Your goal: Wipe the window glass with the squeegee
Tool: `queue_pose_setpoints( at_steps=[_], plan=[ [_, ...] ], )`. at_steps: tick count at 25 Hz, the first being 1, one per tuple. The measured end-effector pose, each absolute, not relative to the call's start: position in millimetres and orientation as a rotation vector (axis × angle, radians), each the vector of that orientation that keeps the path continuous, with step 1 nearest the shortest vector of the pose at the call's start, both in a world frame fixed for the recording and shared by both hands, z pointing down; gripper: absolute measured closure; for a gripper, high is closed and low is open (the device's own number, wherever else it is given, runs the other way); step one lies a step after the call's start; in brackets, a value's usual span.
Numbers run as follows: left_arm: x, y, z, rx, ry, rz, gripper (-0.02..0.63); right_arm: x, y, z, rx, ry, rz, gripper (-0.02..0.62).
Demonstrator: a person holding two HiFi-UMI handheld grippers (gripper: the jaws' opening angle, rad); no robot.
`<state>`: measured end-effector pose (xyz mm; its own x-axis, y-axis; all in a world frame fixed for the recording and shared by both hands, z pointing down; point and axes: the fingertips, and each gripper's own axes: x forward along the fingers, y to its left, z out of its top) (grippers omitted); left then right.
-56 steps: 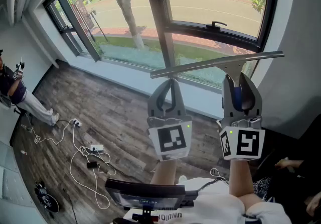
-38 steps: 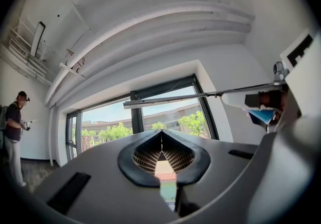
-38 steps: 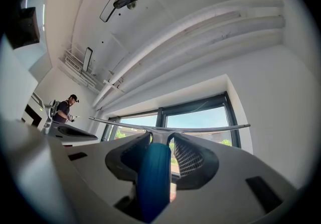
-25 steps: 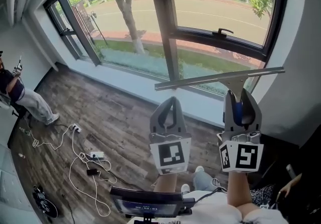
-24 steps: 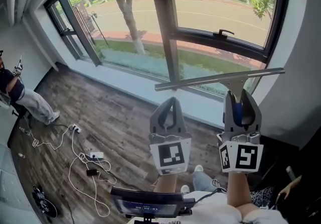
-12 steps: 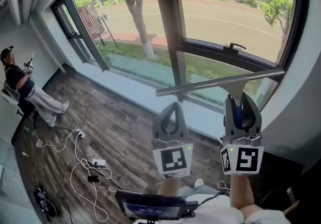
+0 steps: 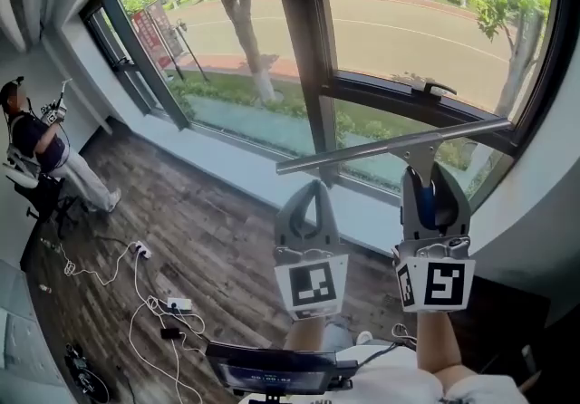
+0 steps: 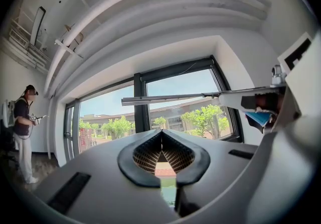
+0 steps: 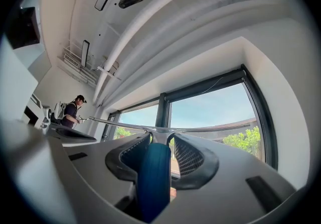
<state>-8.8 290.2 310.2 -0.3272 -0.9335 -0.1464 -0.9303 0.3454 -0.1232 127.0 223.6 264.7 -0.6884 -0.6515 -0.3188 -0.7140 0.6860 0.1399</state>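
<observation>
Your right gripper (image 7: 434, 177) has its jaws clenched on the blue handle (image 9: 154, 183) of the squeegee (image 7: 391, 143), which stands up out of the jaws. Its long metal blade (image 7: 344, 155) lies crosswise above them, sloping up a little toward your right. Seen from your head, the blade sits in front of the lower pane (image 7: 372, 126) of the window, just under the dark crossbar that carries the window handle (image 7: 433, 88). The blade's left end reaches about as far as the upright frame post (image 7: 304, 40). None of the views shows for sure whether the rubber edge is pressed on the glass or held just short of it.

Your left gripper (image 7: 314, 189) hovers beside the right one, a little lower and apart from the squeegee. Its jaws are closed tip to tip with nothing between them, so it has no part in the grip.

As for progress, the tool is in hand and raised to the window, and that much is done. The glass shows no water, foam or streaks in these views, so you cannot read which part, if any, is already wiped. I judge the wiping itself to be mostly ahead of you. The tall upper pane (image 7: 417, 13) above the crossbar and the panes to your left look untouched by the blade where it now stands.
</observation>
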Motion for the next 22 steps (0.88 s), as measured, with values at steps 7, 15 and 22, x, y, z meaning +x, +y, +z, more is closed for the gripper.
queue_pose_setpoints(
  at_steps=[7,15,22],
  plan=[
    [-89.3,235.5,295.0,-1.712,2.363,0.021,0.603,48.2,174.6,252.9,-1.131,2.612,0.414,0.445],
    [-156.4,186.1,315.1,-1.790,2.363,0.024,0.603,-16.9,129.0,266.3,-1.189,2.619,0.407,0.445],
    [-187.6,124.8,307.4,-1.830,2.320,0.008,0.603,-51.6,72.5,256.6,-1.230,2.588,0.405,0.445]
  ],
)
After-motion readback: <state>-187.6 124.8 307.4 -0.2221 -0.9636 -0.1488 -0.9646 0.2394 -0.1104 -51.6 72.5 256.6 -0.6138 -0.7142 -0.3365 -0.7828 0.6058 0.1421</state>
